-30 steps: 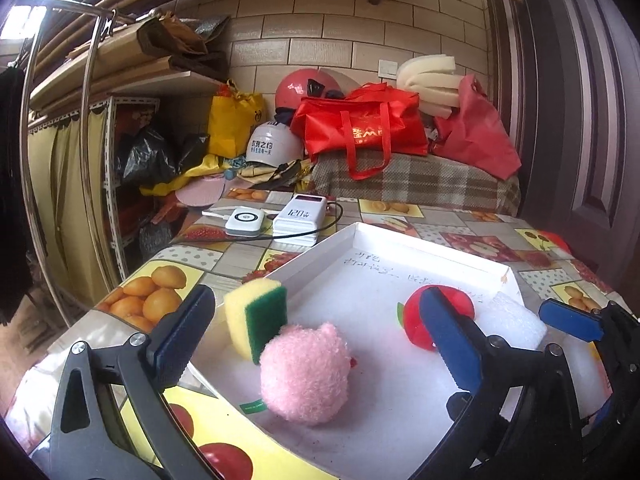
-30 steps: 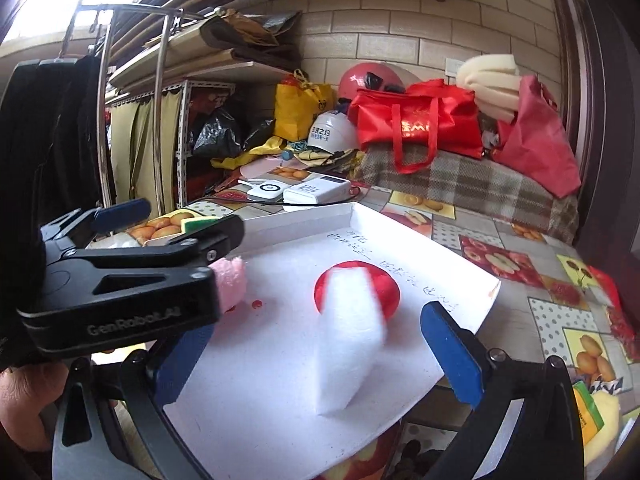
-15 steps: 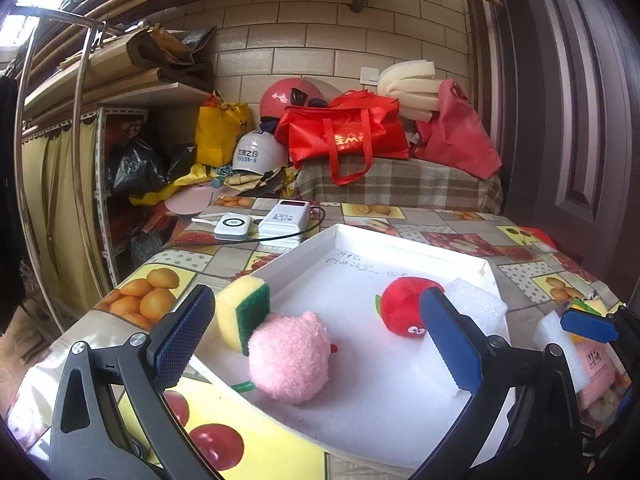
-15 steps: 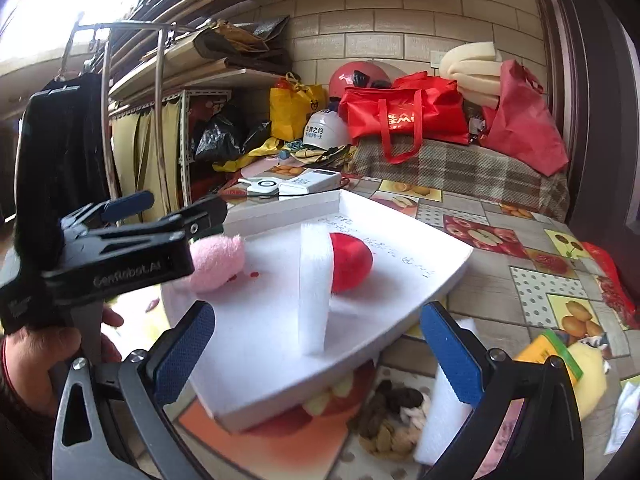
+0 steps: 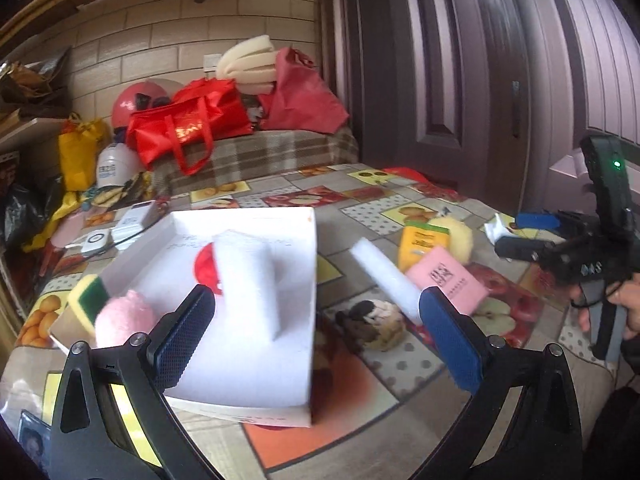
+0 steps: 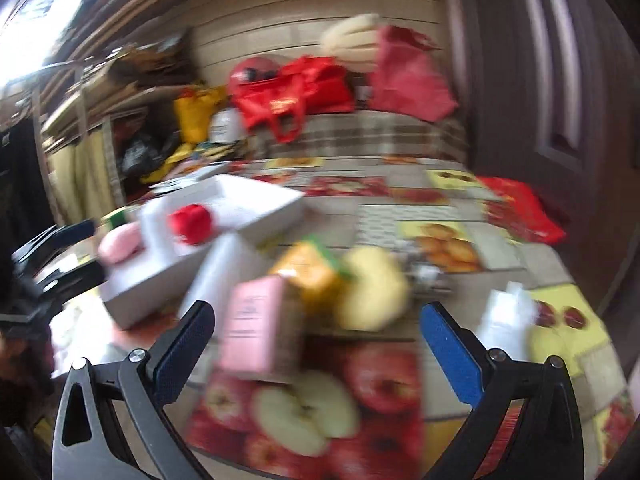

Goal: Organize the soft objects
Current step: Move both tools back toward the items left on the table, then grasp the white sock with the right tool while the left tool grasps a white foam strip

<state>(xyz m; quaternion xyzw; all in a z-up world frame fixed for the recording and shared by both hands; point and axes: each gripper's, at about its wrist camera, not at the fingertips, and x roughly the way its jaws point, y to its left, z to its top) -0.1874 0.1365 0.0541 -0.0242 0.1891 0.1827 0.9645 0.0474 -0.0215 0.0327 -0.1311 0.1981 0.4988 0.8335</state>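
Jaws of both grippers stand wide and empty. Since a second ago the right gripper (image 6: 316, 344) has swung off the white tray (image 5: 308, 280) toward the loose pile beside it, so the next pick-up looks likely. Nearest the tray lies a brown plush (image 5: 372, 322), then a white foam bar (image 5: 384, 276), pink sponge (image 5: 448, 280), yellow pack (image 5: 422, 240) and yellow puff (image 5: 456, 236). Inside the tray a white foam block (image 5: 248, 276) stands upright, with pink ball (image 5: 124, 320), scouring sponge (image 5: 88, 300) and red toy (image 5: 204, 264). The left gripper (image 5: 316, 340) hovers over the tray's near edge.
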